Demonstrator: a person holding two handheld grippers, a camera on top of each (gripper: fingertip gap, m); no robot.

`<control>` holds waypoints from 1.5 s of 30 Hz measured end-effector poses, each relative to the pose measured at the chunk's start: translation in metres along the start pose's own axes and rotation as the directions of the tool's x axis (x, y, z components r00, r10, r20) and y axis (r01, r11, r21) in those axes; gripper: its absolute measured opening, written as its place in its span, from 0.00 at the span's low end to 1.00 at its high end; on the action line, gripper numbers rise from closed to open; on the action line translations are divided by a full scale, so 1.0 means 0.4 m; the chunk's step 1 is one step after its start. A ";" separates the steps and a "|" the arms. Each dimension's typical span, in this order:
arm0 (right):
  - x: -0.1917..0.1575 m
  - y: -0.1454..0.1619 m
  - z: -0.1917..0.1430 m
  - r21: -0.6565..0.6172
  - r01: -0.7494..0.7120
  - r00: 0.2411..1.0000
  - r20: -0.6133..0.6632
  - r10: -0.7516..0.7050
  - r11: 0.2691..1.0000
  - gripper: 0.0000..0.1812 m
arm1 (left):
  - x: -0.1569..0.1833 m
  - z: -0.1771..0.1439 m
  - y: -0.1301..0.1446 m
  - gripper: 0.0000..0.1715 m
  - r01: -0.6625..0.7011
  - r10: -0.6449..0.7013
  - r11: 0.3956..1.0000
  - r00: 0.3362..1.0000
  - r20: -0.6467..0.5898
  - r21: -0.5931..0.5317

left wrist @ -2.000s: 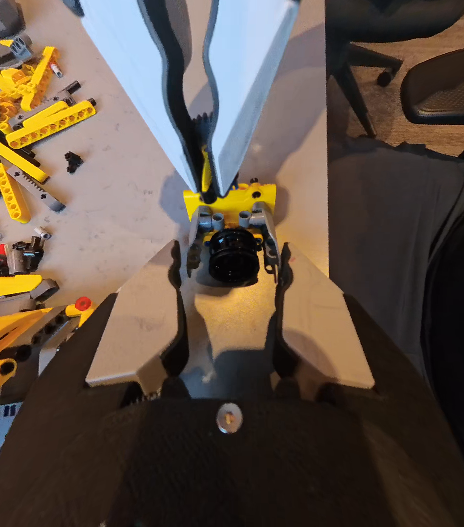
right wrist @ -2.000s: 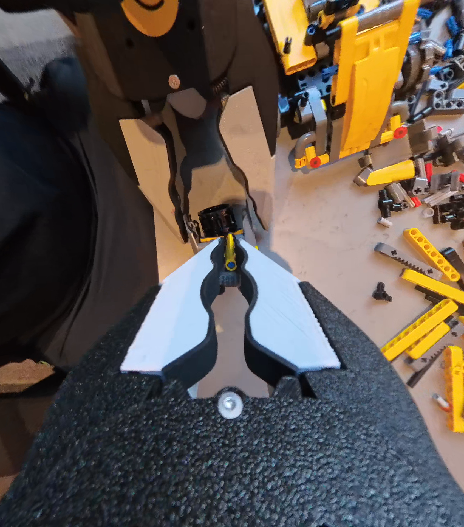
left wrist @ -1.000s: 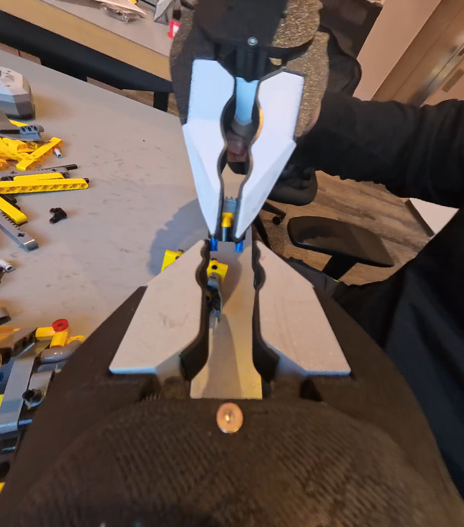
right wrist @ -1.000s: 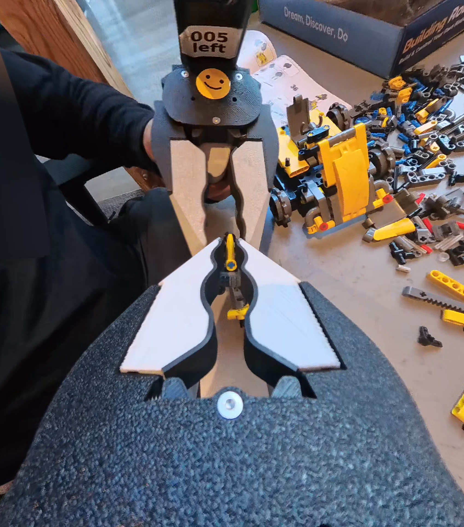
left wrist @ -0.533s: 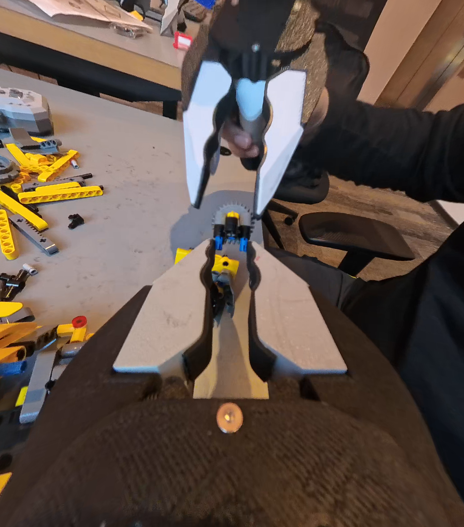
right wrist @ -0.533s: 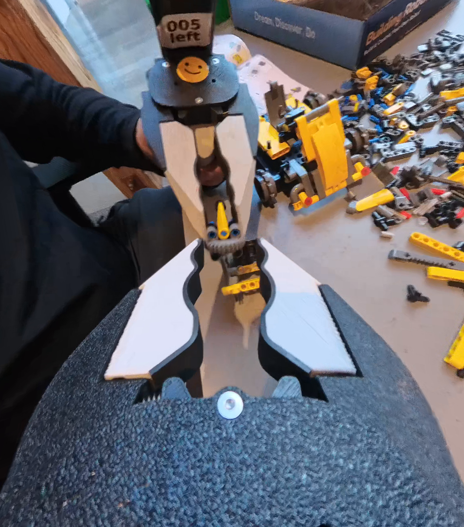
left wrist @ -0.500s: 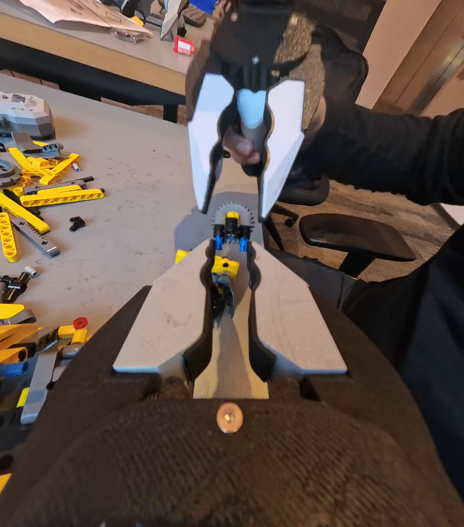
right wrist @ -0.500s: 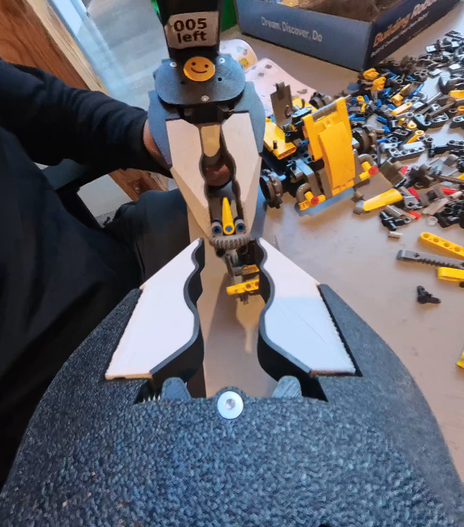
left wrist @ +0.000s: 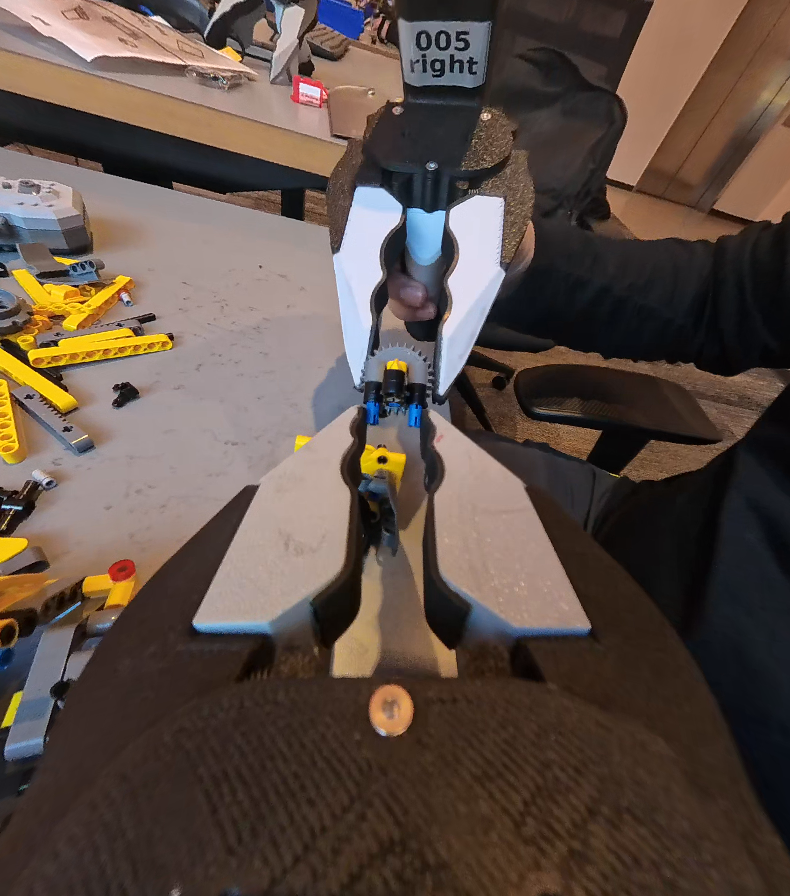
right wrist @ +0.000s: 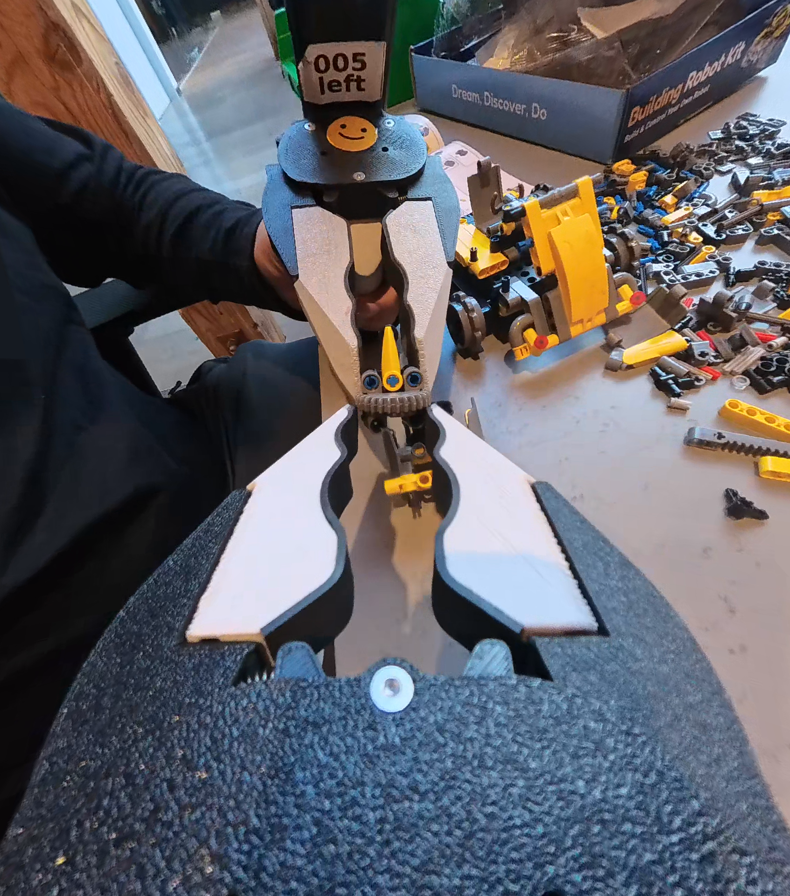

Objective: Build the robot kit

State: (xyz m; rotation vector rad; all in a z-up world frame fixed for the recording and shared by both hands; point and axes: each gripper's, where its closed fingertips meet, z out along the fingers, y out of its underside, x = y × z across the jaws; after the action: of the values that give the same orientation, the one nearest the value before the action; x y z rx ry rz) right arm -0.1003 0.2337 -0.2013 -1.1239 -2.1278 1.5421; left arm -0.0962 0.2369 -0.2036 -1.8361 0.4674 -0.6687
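Surface [left wrist: 218, 271]: we see a grey top, scuffed, with loose building-toy parts spread over it; both claws hang above its near edge.
Box [right wrist: 601, 97]: dark blue, open, at the far side of the surface in the right wrist view.
Model [right wrist: 558, 262]: a half-built yellow and grey vehicle, standing between the box and the claws, apart from both.
Left claw [left wrist: 390, 422]: grey fingers nearly closed, clamped on the assembly; in the right wrist view we see it [right wrist: 390, 383] facing us tip to tip.
Right claw [right wrist: 393, 417]: white fingers part open, their tips on either side of the gear; we cannot tell whether they press on it. In the left wrist view we see it [left wrist: 398, 388] straddling the gear rim.
Assembly [left wrist: 381, 480]: small, yellow, grey and black, held in the air between the two claws; its long axis runs along the left fingers toward the right claw.
Gear [left wrist: 395, 361]: grey, toothed, at the assembly's far end, its flat face turned toward the left camera, with two blue pins [left wrist: 372, 412] beside a yellow axle.
Beams [left wrist: 97, 346]: yellow, holed, lying flat left of the claws, well apart from them.
Rack [right wrist: 742, 446]: grey, toothed, flat on the surface, to the right.
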 end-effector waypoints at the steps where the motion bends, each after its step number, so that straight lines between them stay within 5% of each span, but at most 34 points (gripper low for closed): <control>1: 0.001 0.002 0.000 -0.001 0.003 1.000 0.000 -0.003 1.000 0.15 | 0.000 0.001 0.002 0.12 0.000 0.000 1.000 1.000 -0.001 -0.005; 9: 0.036 0.047 0.003 -0.167 0.070 0.992 -0.088 -0.085 0.983 0.13 | -0.024 -0.011 0.035 0.21 -0.015 0.017 0.992 1.000 0.017 -0.128; 11: 0.036 0.045 0.009 -0.156 0.054 0.995 -0.074 -0.066 0.986 0.13 | -0.024 -0.012 0.036 0.10 -0.035 0.037 0.989 0.999 0.015 -0.141; 19: 0.058 0.060 0.005 -0.215 0.100 0.984 -0.122 -0.128 0.971 0.13 | -0.049 -0.020 0.036 0.17 0.003 0.005 0.984 0.999 0.045 -0.179; 28: 0.059 0.069 0.006 -0.282 0.182 0.965 -0.133 -0.226 0.942 0.13 | -0.042 0.002 0.052 0.14 0.025 -0.024 0.957 1.000 0.006 -0.289; 31: 0.059 0.081 0.011 -0.291 0.196 0.963 -0.124 -0.240 0.937 0.13 | -0.045 0.010 0.069 0.03 0.001 0.009 0.946 1.000 0.028 -0.325; 34: 0.060 0.087 0.011 -0.289 0.216 0.958 -0.120 -0.259 0.933 0.13 | -0.045 0.014 0.072 0.03 -0.010 0.025 0.943 0.999 0.041 -0.334; 38: 0.064 0.089 0.006 -0.301 0.250 0.946 -0.128 -0.299 0.920 0.13 | -0.042 0.021 0.056 0.16 0.042 -0.028 0.946 0.998 0.047 -0.321; 42: 0.062 0.088 0.006 -0.296 0.268 0.942 -0.116 -0.313 0.917 0.13 | -0.042 0.022 0.053 0.03 0.005 0.015 0.942 0.998 0.058 -0.334; 45: 0.064 0.087 0.011 -0.278 0.275 0.941 -0.116 -0.316 0.920 0.13 | -0.047 0.019 0.055 0.03 -0.014 0.043 0.937 0.996 0.077 -0.349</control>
State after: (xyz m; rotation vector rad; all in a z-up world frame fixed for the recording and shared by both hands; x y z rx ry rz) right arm -0.1051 0.2535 -0.2395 -0.9083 -2.3063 1.0286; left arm -0.1055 0.2460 -0.2306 -2.1776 0.5850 -0.5088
